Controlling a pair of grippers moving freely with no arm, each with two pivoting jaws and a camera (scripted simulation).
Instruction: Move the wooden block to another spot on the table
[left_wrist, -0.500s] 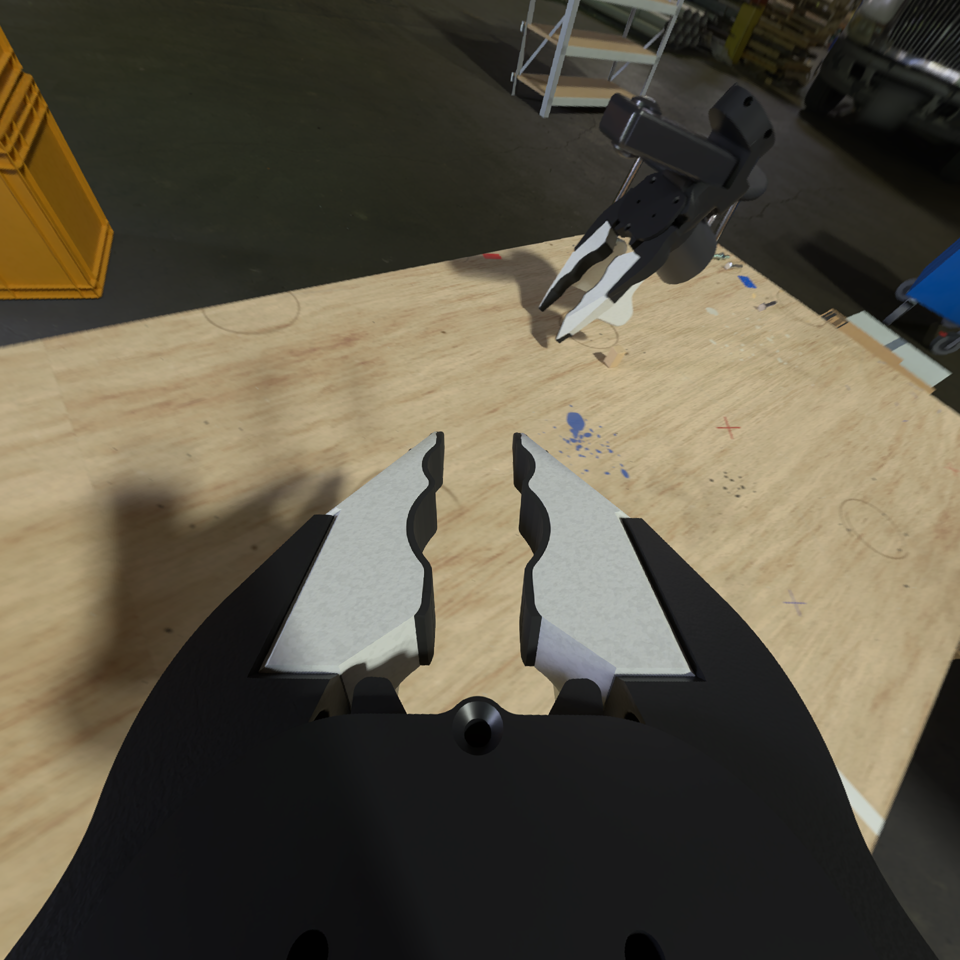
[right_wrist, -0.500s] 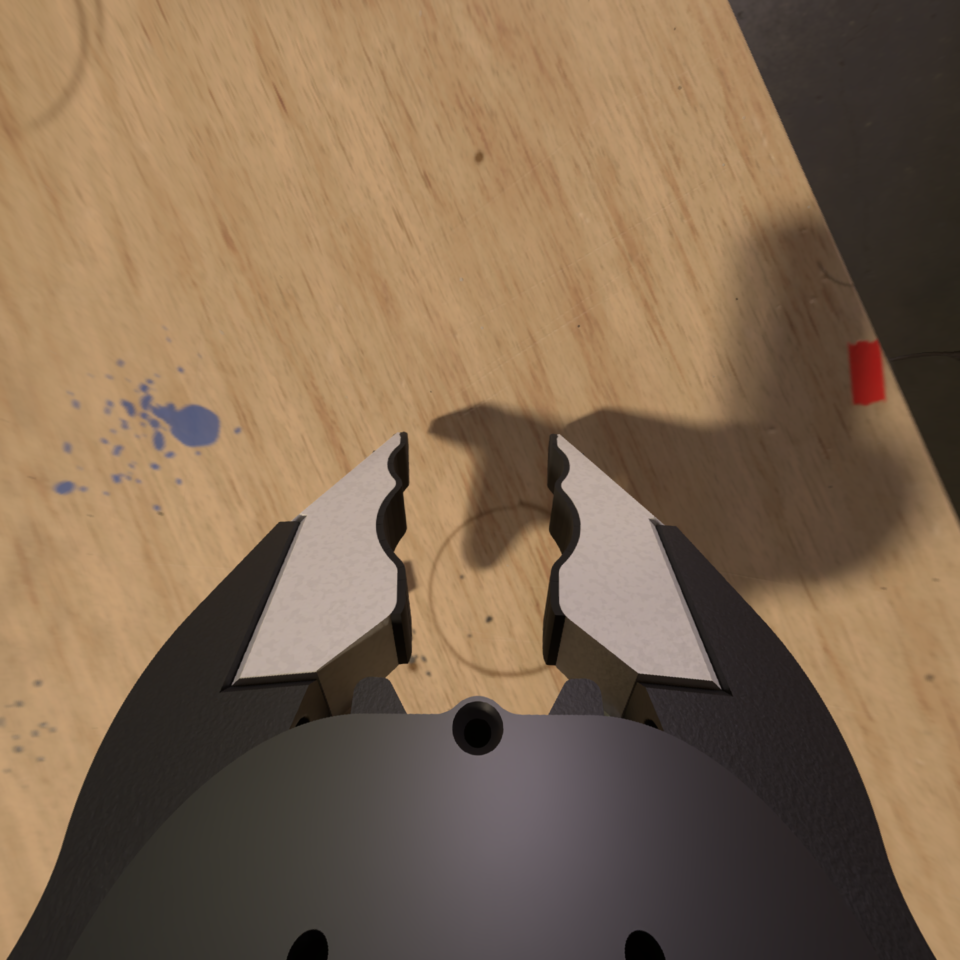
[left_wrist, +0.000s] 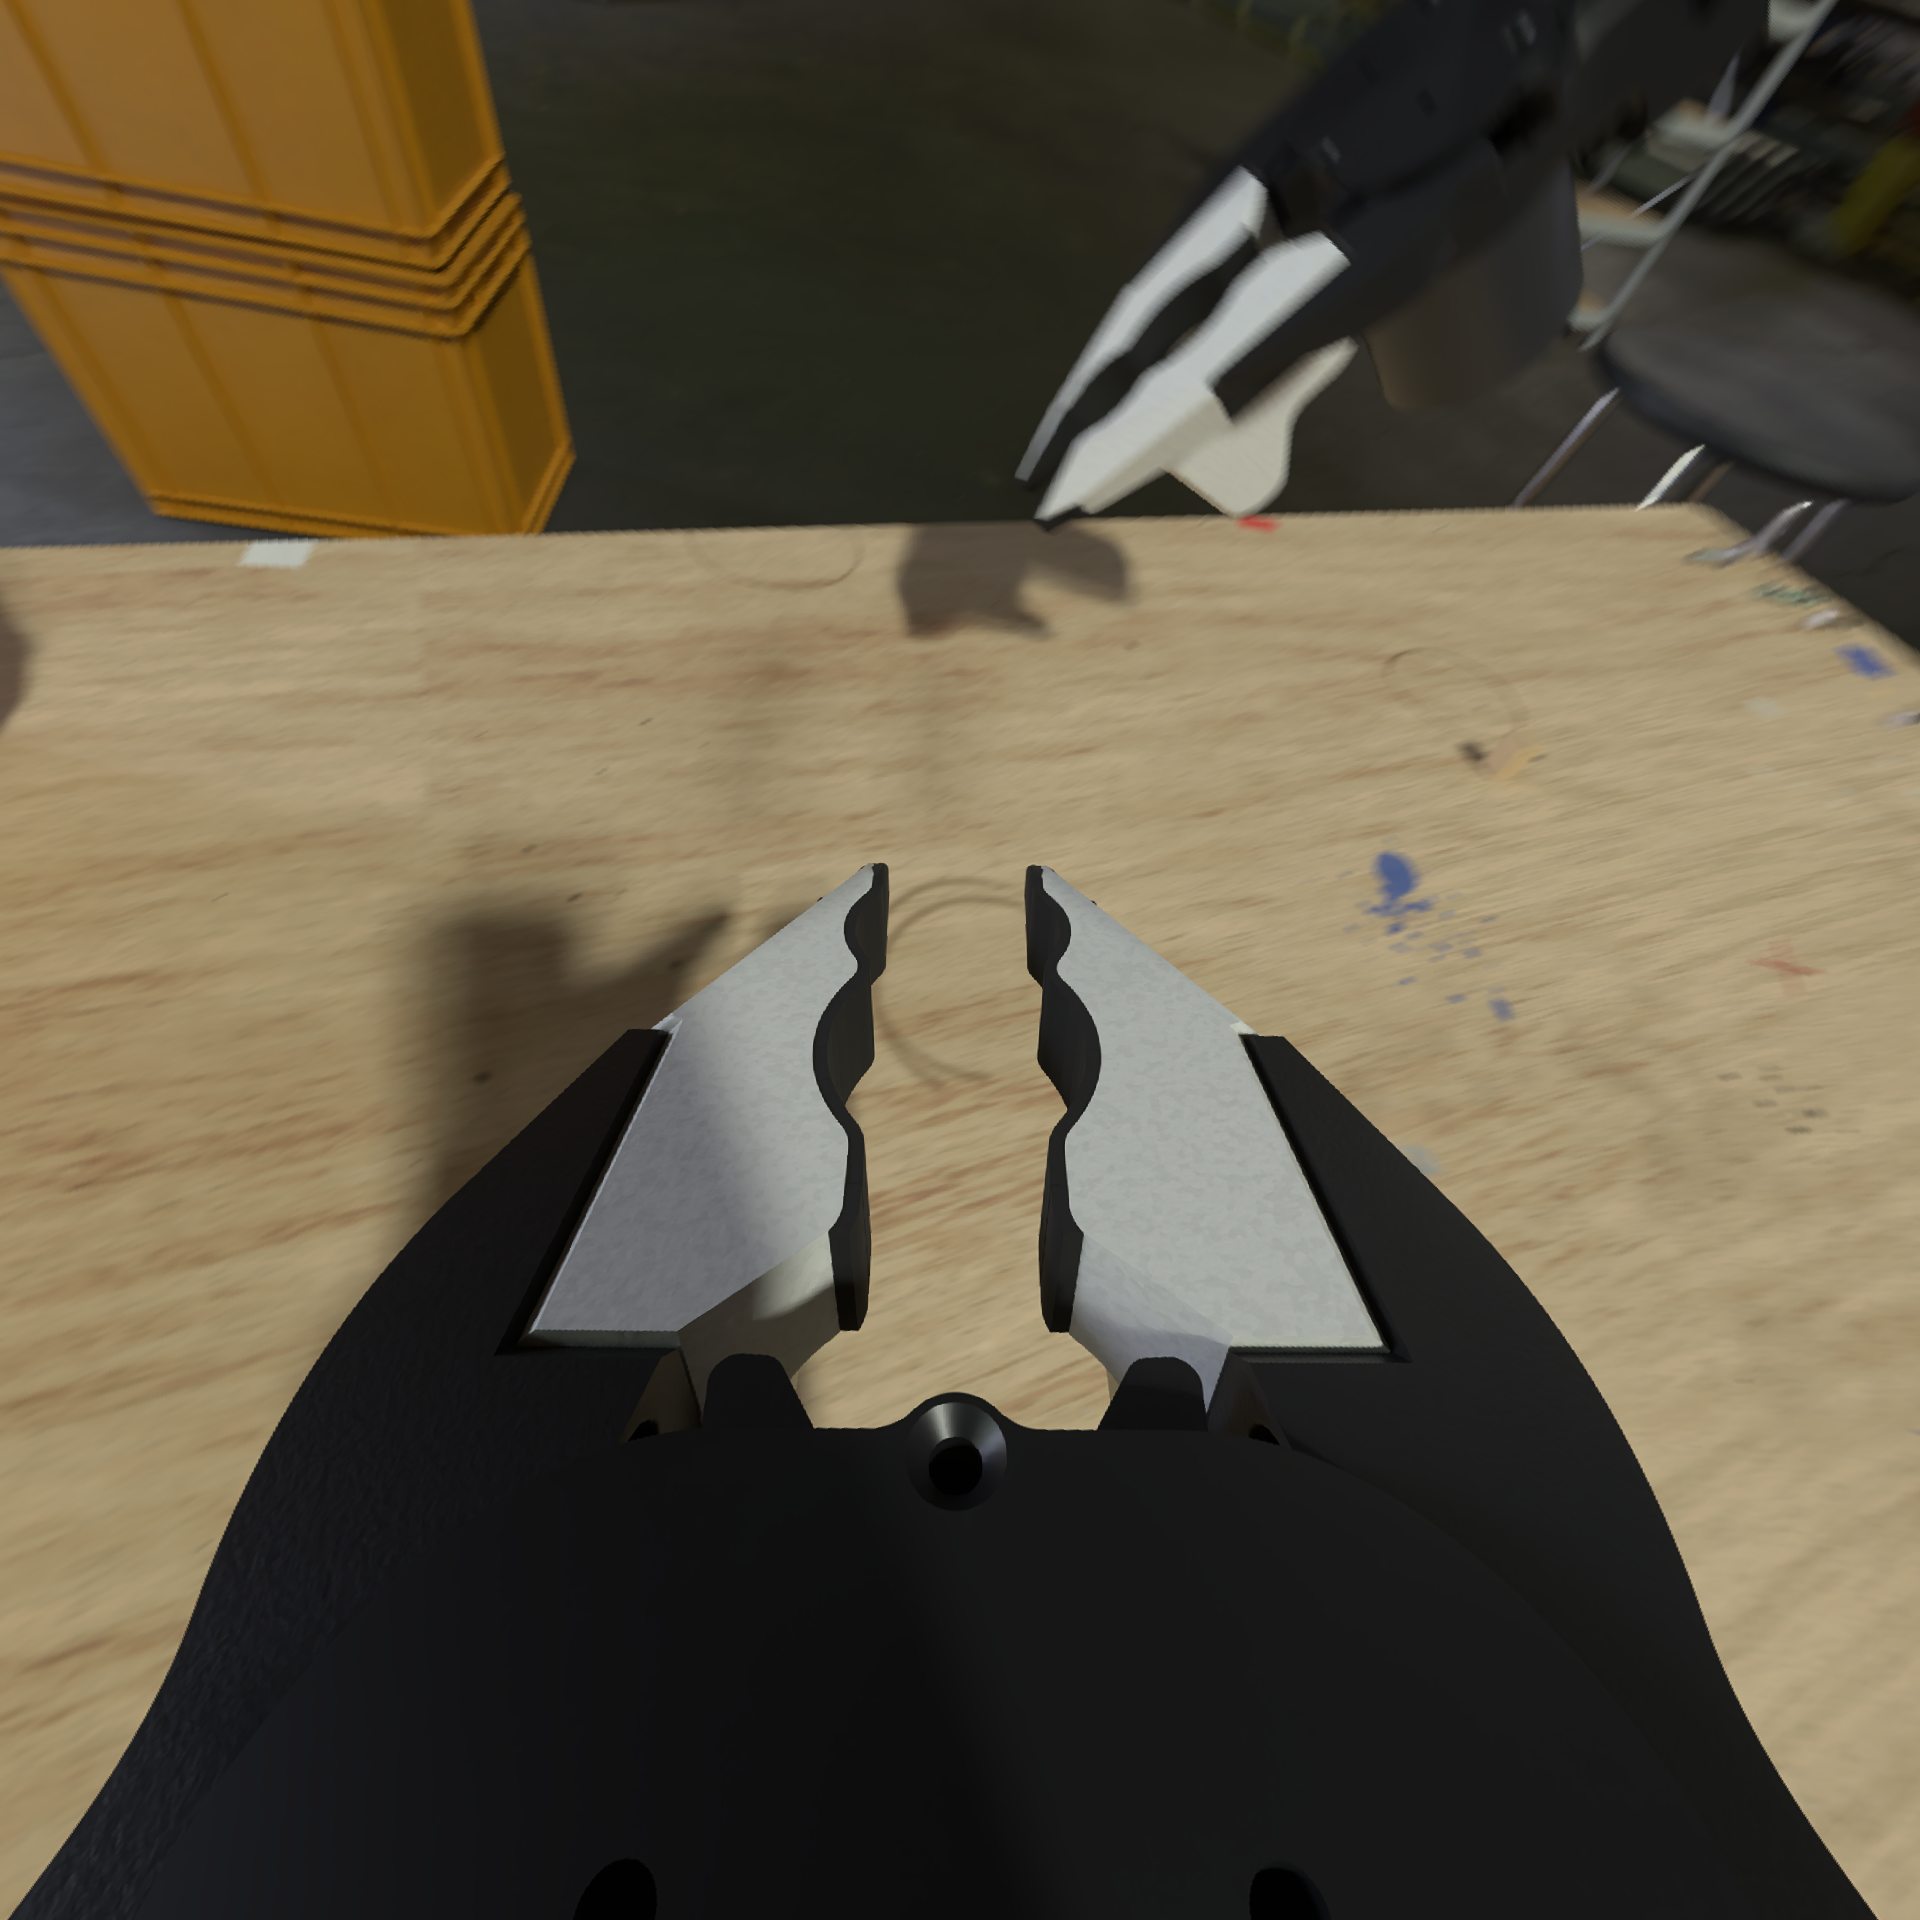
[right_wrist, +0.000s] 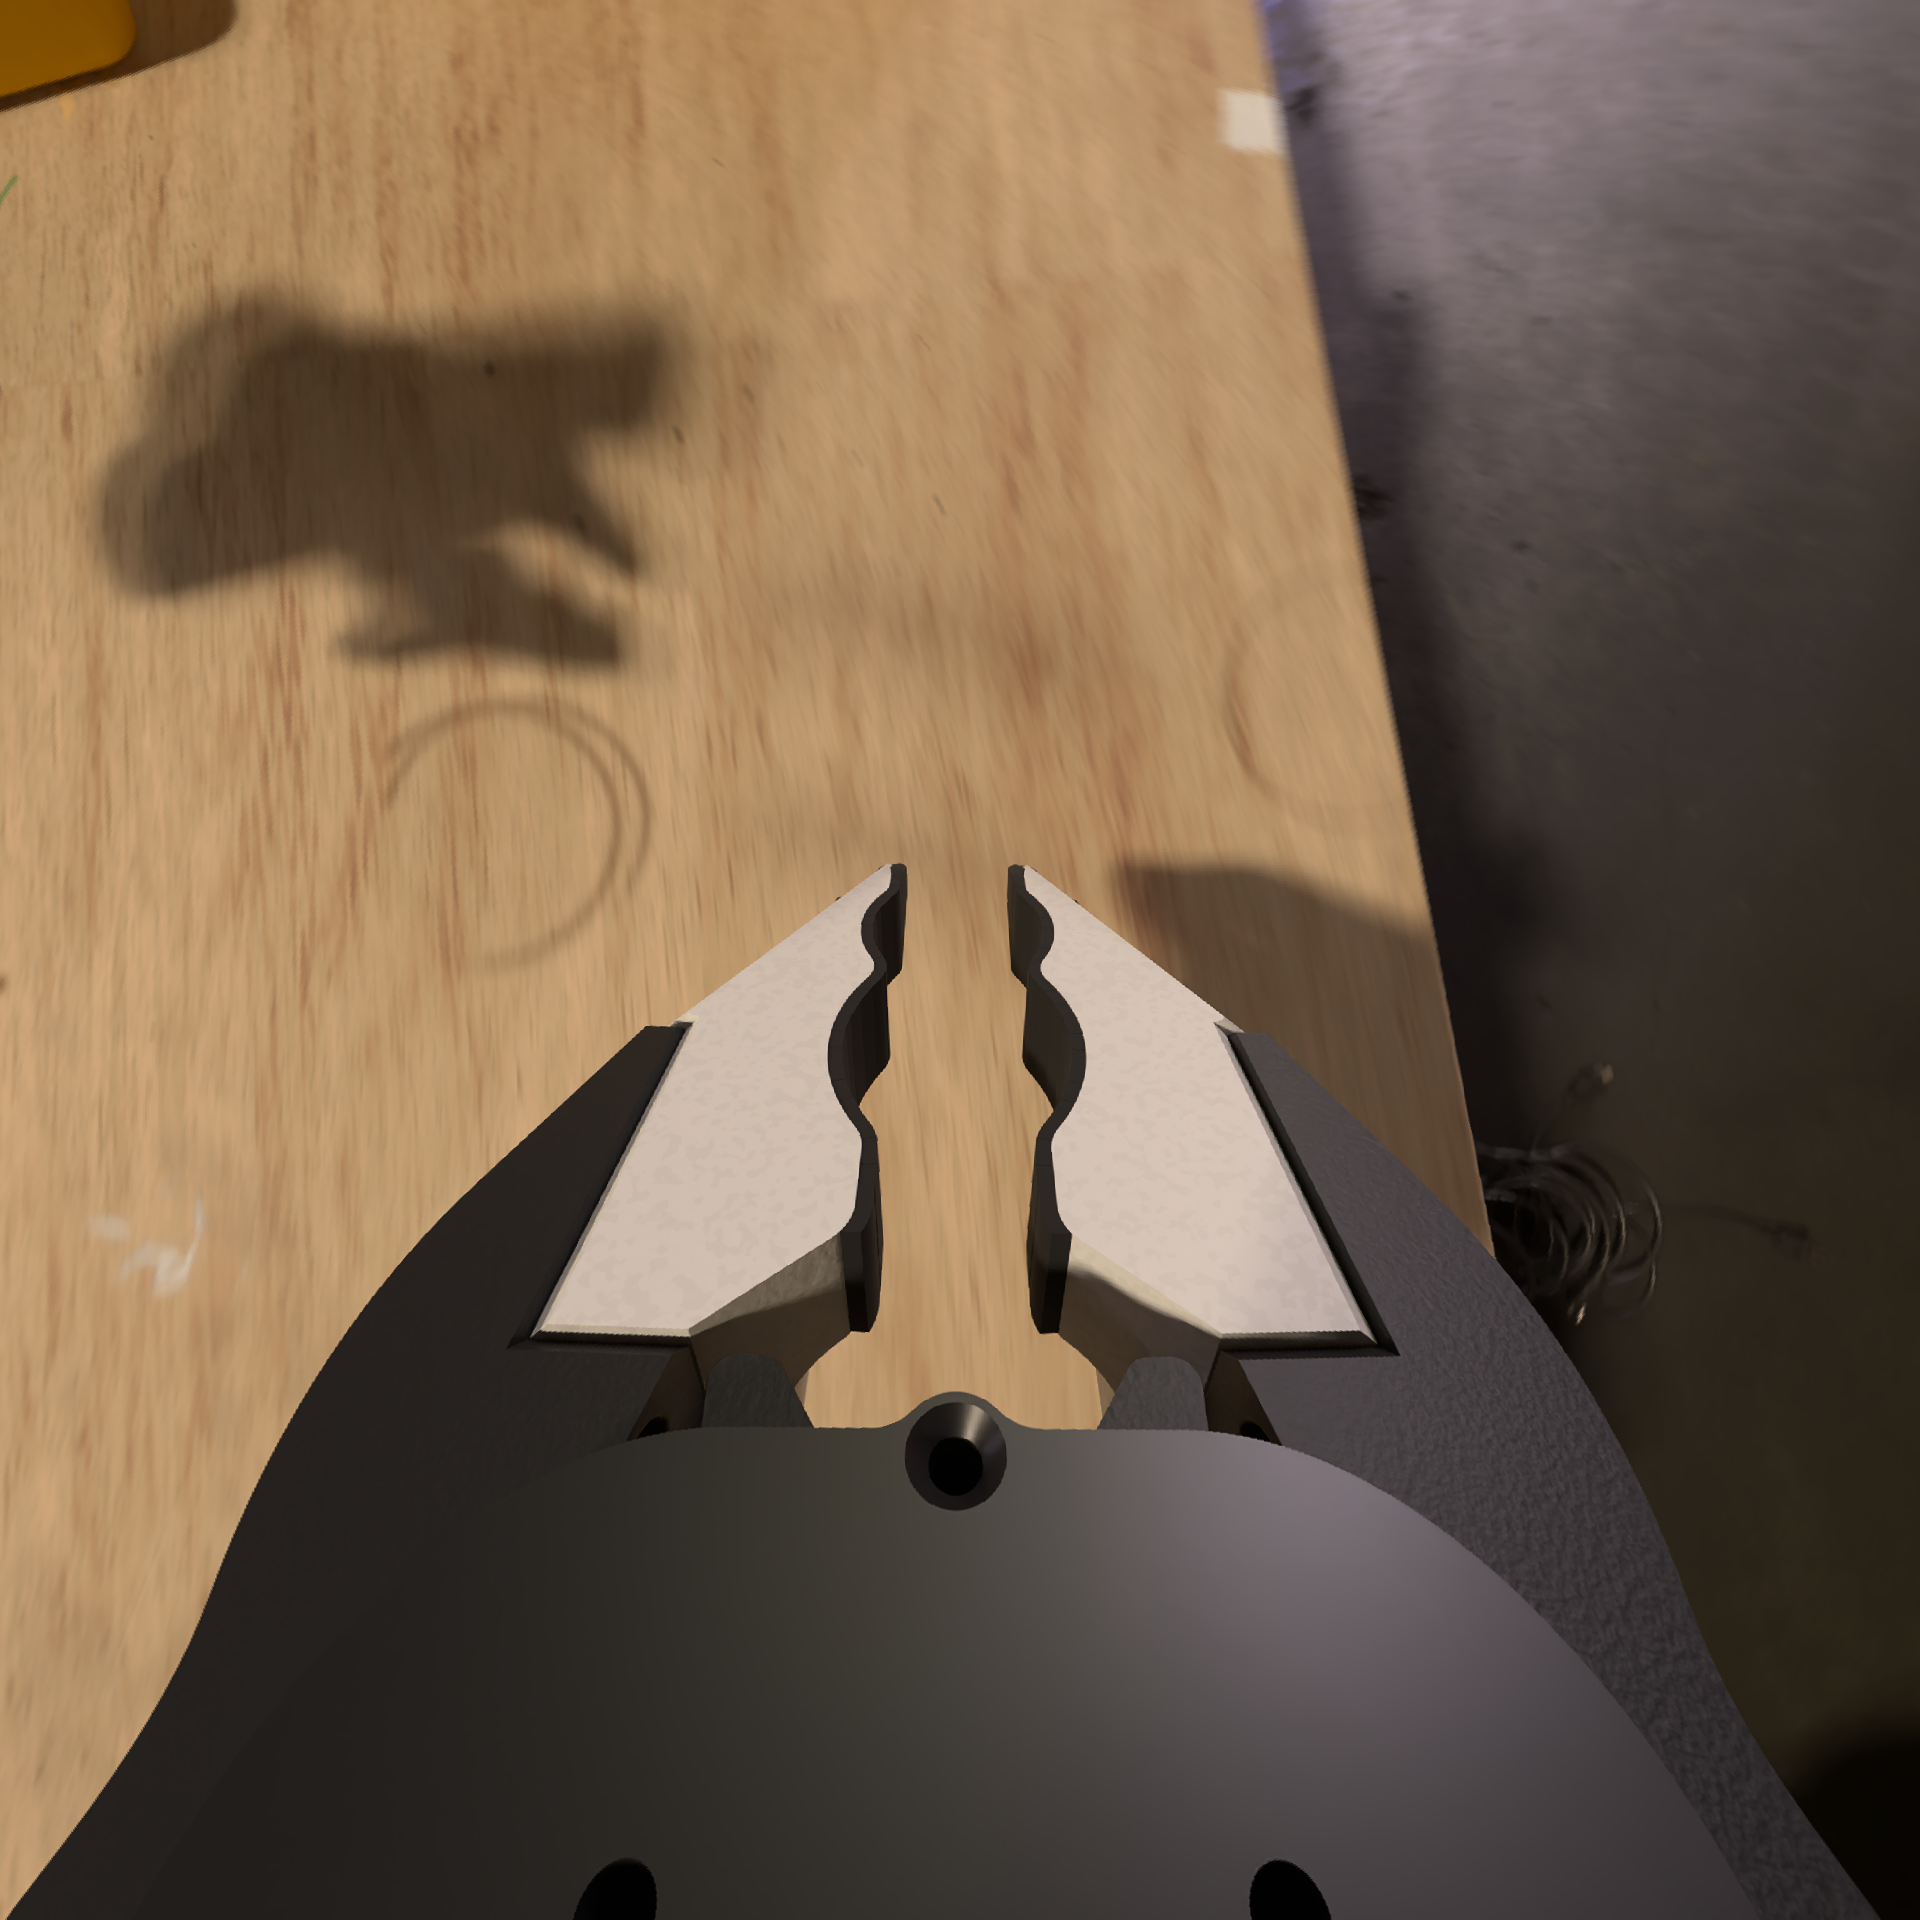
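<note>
A small tan piece (left_wrist: 1512, 766), which may be the wooden block, lies far off on the right of the plywood table (left_wrist: 312, 831) in the left wrist view; it is too small to tell for sure. My left gripper (left_wrist: 956, 873) hovers over the middle of the table, jaws a little apart and empty. My right gripper (right_wrist: 956, 873) hangs over the table near its right edge, jaws narrowly apart and empty. It also shows blurred in the left wrist view (left_wrist: 1049, 499), above the far table edge. No block shows in the right wrist view.
Stacked yellow crates (left_wrist: 260, 260) stand on the floor beyond the far left edge. A dark chair (left_wrist: 1766, 416) is at the far right. Blue paint spatter (left_wrist: 1392, 883) marks the table. Coiled cables (right_wrist: 1569, 1226) lie on the floor beside the table's edge (right_wrist: 1340, 520).
Both views have swung. The right gripper has moved toward the table's edge and its jaws have narrowed. The left gripper has turned left, so the yellow crates now loom larger.
</note>
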